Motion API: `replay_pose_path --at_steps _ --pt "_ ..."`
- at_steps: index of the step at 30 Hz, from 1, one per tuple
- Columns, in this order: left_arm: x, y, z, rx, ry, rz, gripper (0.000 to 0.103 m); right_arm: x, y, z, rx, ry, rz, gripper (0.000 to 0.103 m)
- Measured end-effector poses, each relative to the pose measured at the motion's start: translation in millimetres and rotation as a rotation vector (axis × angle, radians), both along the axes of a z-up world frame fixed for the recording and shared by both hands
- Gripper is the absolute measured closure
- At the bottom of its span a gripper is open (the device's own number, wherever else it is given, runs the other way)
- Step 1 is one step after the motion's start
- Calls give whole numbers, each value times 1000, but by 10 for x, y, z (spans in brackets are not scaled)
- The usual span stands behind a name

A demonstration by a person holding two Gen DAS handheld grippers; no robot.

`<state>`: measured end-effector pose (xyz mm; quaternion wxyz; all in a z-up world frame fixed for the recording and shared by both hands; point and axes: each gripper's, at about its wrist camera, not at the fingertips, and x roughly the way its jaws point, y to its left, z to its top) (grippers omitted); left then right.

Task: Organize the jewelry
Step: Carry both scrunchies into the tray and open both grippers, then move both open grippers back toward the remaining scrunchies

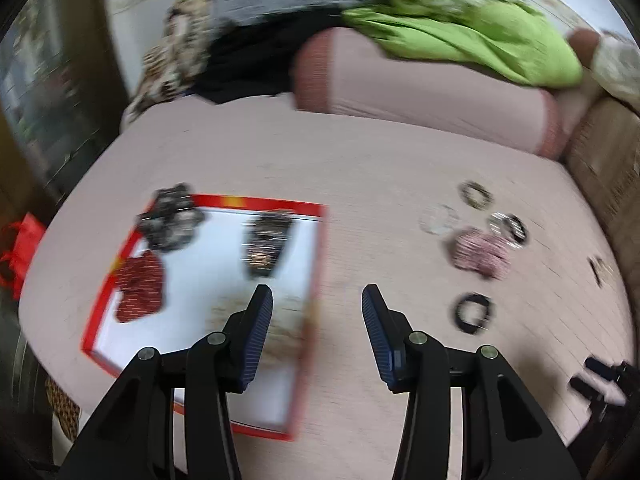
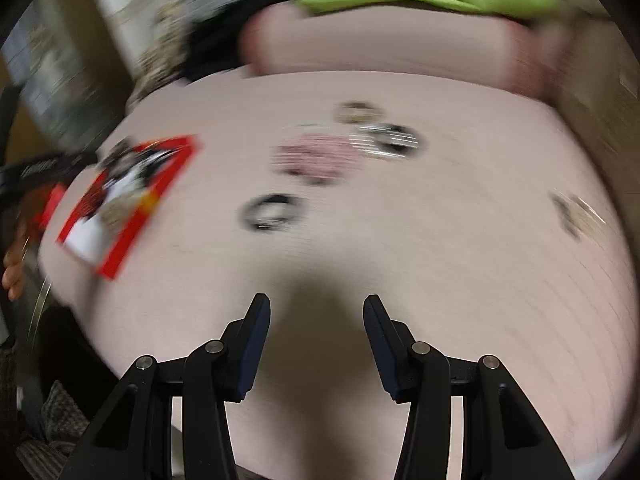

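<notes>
A red-rimmed white tray (image 1: 280, 203) lies on the pink bed. It holds a black-and-white scrunchie (image 1: 170, 216), a red scrunchie (image 1: 140, 292), a dark bracelet (image 1: 264, 246) and a pale beaded piece (image 1: 288, 328). My left gripper (image 1: 317, 300) is open and empty over the tray's right edge. On the sheet to the right lie a pink scrunchie (image 1: 480, 254), a black ring (image 1: 474, 312) and several bangles (image 1: 510, 228). My right gripper (image 2: 317, 308) is open and empty above bare sheet. The black ring (image 2: 272, 210), pink scrunchie (image 2: 316, 154) and tray (image 2: 124, 252) lie ahead of it, blurred.
A pink bolster (image 1: 420, 96) lies across the back of the bed with green cloth (image 1: 460, 36) on it. Leopard-print fabric (image 1: 172, 60) is at the back left. A red bag (image 1: 20, 248) hangs off the bed's left edge. A hand (image 2: 12, 272) shows at the far left.
</notes>
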<state>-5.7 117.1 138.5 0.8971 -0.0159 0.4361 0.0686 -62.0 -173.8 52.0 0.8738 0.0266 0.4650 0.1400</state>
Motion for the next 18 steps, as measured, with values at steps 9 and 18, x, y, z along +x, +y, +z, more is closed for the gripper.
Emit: replay_pose_path --at_steps 9,18 --pt "-72 -890 -65 34 46 -166 54 -378 -1284 51 -28 -29 -298 49" --pt "-80 -1029 -162 43 95 -180 51 -369 -1159 -102 12 -7 -276 47"
